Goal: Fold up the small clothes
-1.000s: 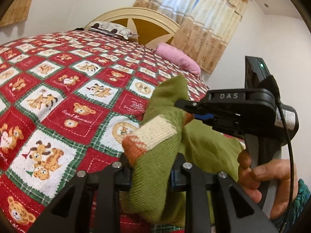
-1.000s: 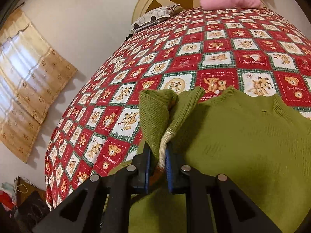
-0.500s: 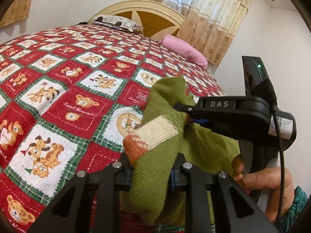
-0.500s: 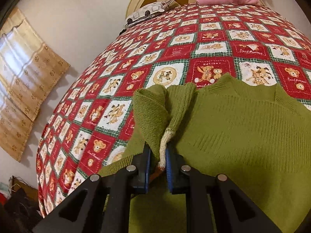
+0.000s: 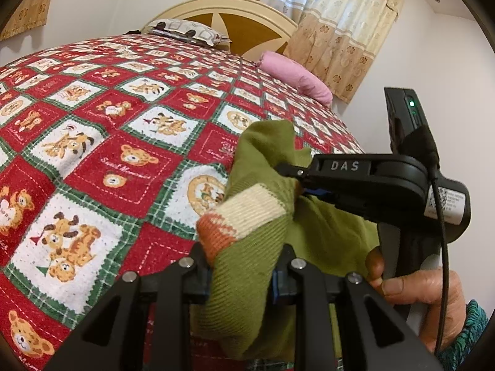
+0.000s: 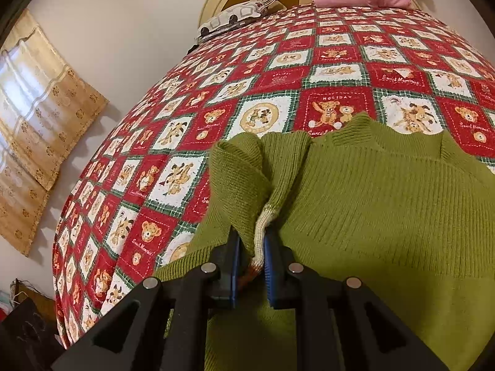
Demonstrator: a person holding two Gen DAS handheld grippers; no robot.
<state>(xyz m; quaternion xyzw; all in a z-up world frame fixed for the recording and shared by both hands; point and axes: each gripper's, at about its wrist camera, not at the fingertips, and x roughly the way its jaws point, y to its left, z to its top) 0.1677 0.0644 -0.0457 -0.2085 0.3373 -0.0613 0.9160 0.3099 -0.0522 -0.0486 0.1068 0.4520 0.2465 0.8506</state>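
A small green knit sweater [image 6: 371, 204] lies on the bed, its body spread flat to the right in the right wrist view. Its sleeve, with a cream and orange striped cuff [image 5: 244, 213], is lifted and bunched. My left gripper [image 5: 241, 275] is shut on the sleeve just below the cuff. My right gripper [image 6: 250, 247] is shut on the same sleeve near the cuff edge; it also shows in the left wrist view [image 5: 297, 176], coming in from the right, held by a hand [image 5: 414, 287]. Both grippers hold the sleeve above the sweater's left side.
The bed has a red, green and white teddy-bear quilt [image 5: 102, 160]. A pink pillow [image 5: 294, 77] and a patterned pillow [image 5: 185, 31] lie by the cream headboard [image 5: 235, 9]. Curtains [image 5: 334, 21] hang behind. The bed's left edge drops to a cluttered floor [image 6: 27, 324].
Both grippers keep their hold on the sleeve and have shifted slightly forward over the bed. More of the sweater's flat body shows under the right gripper.
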